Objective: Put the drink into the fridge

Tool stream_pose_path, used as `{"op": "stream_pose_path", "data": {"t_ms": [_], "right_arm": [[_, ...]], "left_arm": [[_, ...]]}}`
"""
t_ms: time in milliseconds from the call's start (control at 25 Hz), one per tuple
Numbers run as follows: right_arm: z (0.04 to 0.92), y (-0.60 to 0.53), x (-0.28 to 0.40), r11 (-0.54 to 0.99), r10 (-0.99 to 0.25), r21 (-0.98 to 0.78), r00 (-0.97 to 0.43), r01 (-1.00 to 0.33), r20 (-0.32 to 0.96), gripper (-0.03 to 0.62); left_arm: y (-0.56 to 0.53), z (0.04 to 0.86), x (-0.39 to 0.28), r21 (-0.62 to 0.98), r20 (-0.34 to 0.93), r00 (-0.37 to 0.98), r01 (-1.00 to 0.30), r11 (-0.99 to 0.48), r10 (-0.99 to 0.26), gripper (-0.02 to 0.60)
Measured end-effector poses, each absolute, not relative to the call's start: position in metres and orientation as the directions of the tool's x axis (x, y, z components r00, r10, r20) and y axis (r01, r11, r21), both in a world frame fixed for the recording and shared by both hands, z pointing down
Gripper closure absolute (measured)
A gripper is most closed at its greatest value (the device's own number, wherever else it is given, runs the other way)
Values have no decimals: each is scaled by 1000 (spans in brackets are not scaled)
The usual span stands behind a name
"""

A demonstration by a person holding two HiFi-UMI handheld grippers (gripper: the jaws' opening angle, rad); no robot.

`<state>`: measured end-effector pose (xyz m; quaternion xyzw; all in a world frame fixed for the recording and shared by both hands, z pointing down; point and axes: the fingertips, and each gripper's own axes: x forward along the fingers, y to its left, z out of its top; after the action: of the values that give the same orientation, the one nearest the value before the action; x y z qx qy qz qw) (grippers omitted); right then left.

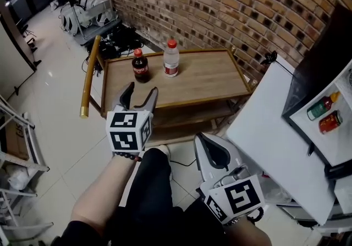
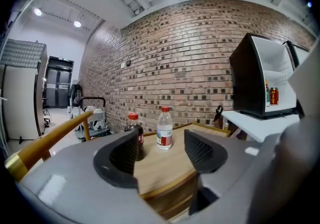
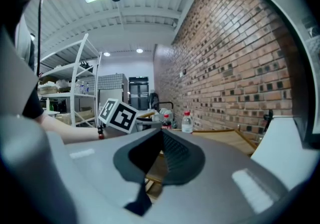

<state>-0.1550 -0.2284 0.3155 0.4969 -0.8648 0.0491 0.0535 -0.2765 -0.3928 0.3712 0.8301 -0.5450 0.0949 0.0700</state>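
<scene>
Three bottles, one can, one table, one fridge, two tools

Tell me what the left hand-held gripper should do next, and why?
Probably ease the left hand-held gripper forward toward the clear plastic water bottle with the red cap. Its jaws stand apart and empty, short of the wooden table, and its own view shows that bottle lined up between them, the dark cola bottle off to one side.

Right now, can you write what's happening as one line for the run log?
left gripper: open, empty | right gripper: shut, empty | cola bottle, water bottle: upright on table | fridge: door open
</scene>
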Motion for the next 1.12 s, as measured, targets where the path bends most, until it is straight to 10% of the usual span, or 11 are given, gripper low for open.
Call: {"op": "stream_pose_path", "data": {"t_ms": [1120], "right_arm": [[332, -358, -197, 593, -785, -45, -589, -804, 190, 594]], "left_arm": [[-532, 435, -303, 38, 393, 348, -931, -363, -851, 236]]}}
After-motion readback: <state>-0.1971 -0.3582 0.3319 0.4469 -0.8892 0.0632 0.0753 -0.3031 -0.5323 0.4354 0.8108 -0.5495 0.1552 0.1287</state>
